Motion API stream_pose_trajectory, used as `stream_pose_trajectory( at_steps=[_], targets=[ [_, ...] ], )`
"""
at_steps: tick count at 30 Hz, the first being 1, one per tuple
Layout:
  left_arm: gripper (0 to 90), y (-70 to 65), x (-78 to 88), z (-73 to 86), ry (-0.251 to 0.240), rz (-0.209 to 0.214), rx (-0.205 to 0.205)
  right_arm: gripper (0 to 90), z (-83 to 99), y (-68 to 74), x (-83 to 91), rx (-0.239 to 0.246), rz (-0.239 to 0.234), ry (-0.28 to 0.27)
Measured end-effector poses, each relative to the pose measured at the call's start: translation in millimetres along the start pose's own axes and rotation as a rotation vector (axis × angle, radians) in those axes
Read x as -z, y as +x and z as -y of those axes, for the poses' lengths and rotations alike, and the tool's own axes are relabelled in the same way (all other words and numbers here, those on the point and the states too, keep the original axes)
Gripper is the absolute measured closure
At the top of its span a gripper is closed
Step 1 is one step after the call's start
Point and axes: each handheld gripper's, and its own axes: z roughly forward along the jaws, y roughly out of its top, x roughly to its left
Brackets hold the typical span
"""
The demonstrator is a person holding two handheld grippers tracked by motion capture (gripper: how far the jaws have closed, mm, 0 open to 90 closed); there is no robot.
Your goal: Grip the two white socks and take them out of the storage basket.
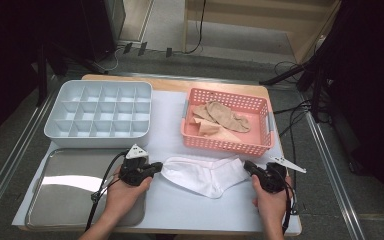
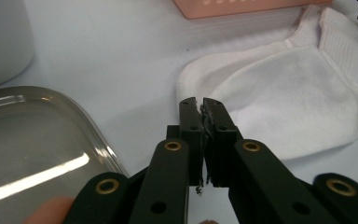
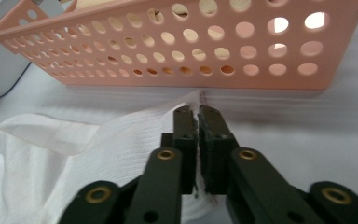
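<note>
Dim workshop floor with cables surrounds a wooden table (image 1: 105, 77) topped by a pale sheet. High view: flat white cotton sock (image 1: 205, 174) lies on the sheet just in front of a pink perforated plastic basket (image 1: 267, 130), which holds beige stockings (image 1: 220, 117). Grey plastic divider tray (image 1: 60, 107) sits back left, its compartments bare; shiny metal tray (image 1: 45, 200) front left, nothing in it. Left claw (image 1: 156, 167) meets the sock's toe end, right claw (image 1: 248, 166) its cuff end.

Left gripper view: left claw (image 2: 200, 103) pinched tight, jaws nearly together at the toe edge of the sock (image 2: 284, 93); whether fabric is caught I cannot tell. Metal tray rim (image 2: 93, 126) just beside.

Right gripper view: right claw (image 3: 197, 112) pinched narrow on the ribbed cuff (image 3: 135, 130), fabric between the jaws, basket wall (image 3: 191, 56) near behind.

Step looks like gripping both ends of the sock; next move likely calls for lifting together, keeping it taut, to fold or place.
</note>
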Motion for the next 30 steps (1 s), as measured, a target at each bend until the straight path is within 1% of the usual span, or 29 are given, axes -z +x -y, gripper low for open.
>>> stream_pose_trajectory(
  at_steps=[1, 2, 3, 4, 5, 6, 7, 8, 10, 12, 13, 14, 15, 16, 17, 21, 23, 24, 25, 26, 27, 29, 30],
  targets=[
    [83.6, 0.9, 1.1, 0.6, -0.002, 0.001, -0.003, 79.1, 1.7, -1.2, 1.3, 0.003, -0.002, -0.013],
    [79.8, 2.1, 2.2, 1.2, -0.006, -0.002, 0.006, 76.1, 3.8, -1.7, 4.5, -0.001, -0.001, -0.028],
    [74.6, 3.5, 2.7, 1.6, -0.011, -0.002, 0.014, 73.7, 6.8, -2.6, 10.1, -0.013, -0.012, -0.046],
    [71.0, 4.4, 3.1, 1.9, -0.009, -0.005, 0.017, 71.1, 9.7, -3.3, 14.7, -0.026, -0.020, -0.053],
    [67.6, 4.6, 2.7, 2.2, -0.005, -0.010, 0.019, 67.0, 12.9, -3.6, 18.5, -0.035, -0.018, -0.051],
    [65.4, 4.4, 1.8, 2.7, 0.003, -0.010, 0.025, 63.7, 15.6, -3.3, 20.0, -0.033, -0.011, -0.043],
    [64.2, 3.5, 1.2, 3.3, 0.007, -0.008, 0.027, 63.2, 20.1, -2.2, 20.1, -0.018, 0.017, -0.017],
    [64.4, 2.3, 0.7, 3.8, 0.011, -0.005, 0.026, 64.1, 24.0, -1.3, 19.4, 0.004, 0.038, -0.001],
    [65.5, -2.0, 0.5, 5.2, 0.029, 0.006, 0.010, 66.1, 28.3, 0.2, 16.7, 0.020, 0.042, 0.020],
    [70.2, -5.2, 0.3, 6.5, 0.040, 0.000, -0.002, 75.2, 29.2, 2.5, 15.3, 0.028, 0.063, 0.016],
    [73.4, -5.5, -0.2, 6.9, 0.046, 0.006, -0.006, 79.3, 28.6, 3.4, 15.3, 0.024, 0.069, 0.011],
    [80.5, -5.0, -0.6, 6.9, 0.059, 0.015, -0.001, 83.4, 27.7, 4.2, 15.5, 0.019, 0.077, 0.008],
    [85.8, -4.5, -0.5, 6.9, 0.061, 0.010, -0.002, 85.5, 26.9, 5.0, 16.2, 0.013, 0.087, 0.004],
    [88.9, -4.1, 0.3, 6.8, 0.062, 0.013, -0.002, 86.0, 26.3, 5.8, 16.7, 0.011, 0.088, 0.005],
    [90.0, -3.8, 1.2, 7.0, 0.059, 0.018, -0.004, 86.4, 25.6, 6.0, 17.7, 0.018, 0.089, 0.006],
    [90.0, -2.8, 4.8, 8.8, 0.060, 0.036, -0.006, 86.6, 24.1, 6.7, 29.0, 0.015, 0.071, -0.011],
    [90.0, -2.1, 7.4, 9.7, 0.065, 0.062, 0.002, 87.1, 22.9, 7.2, 36.8, 0.012, 0.059, -0.014],
    [90.0, -1.2, 11.1, 10.0, 0.065, 0.087, 0.015, 87.2, 22.4, 7.3, 38.7, 0.011, 0.056, -0.014],
    [90.0, -1.1, 13.0, 10.1, 0.064, 0.093, 0.019, 87.4, 21.2, 8.6, 46.3, 0.002, 0.050, -0.015],
    [90.0, -0.8, 17.6, 9.7, 0.062, 0.101, 0.021, 87.4, 21.1, 8.8, 49.1, 0.000, 0.051, -0.019],
    [90.0, -0.5, 20.8, 9.6, 0.063, 0.118, 0.025, 87.4, 21.4, 9.4, 56.0, -0.011, 0.043, -0.022],
    [90.0, -1.6, 24.5, 10.5, 0.079, 0.138, 0.022, 87.4, 24.5, 9.4, 65.8, -0.012, 0.041, -0.023],
    [90.0, -3.9, 25.9, 12.5, 0.091, 0.145, 0.010, 87.4, 26.5, 9.2, 68.6, -0.007, 0.041, -0.019]
  ],
)
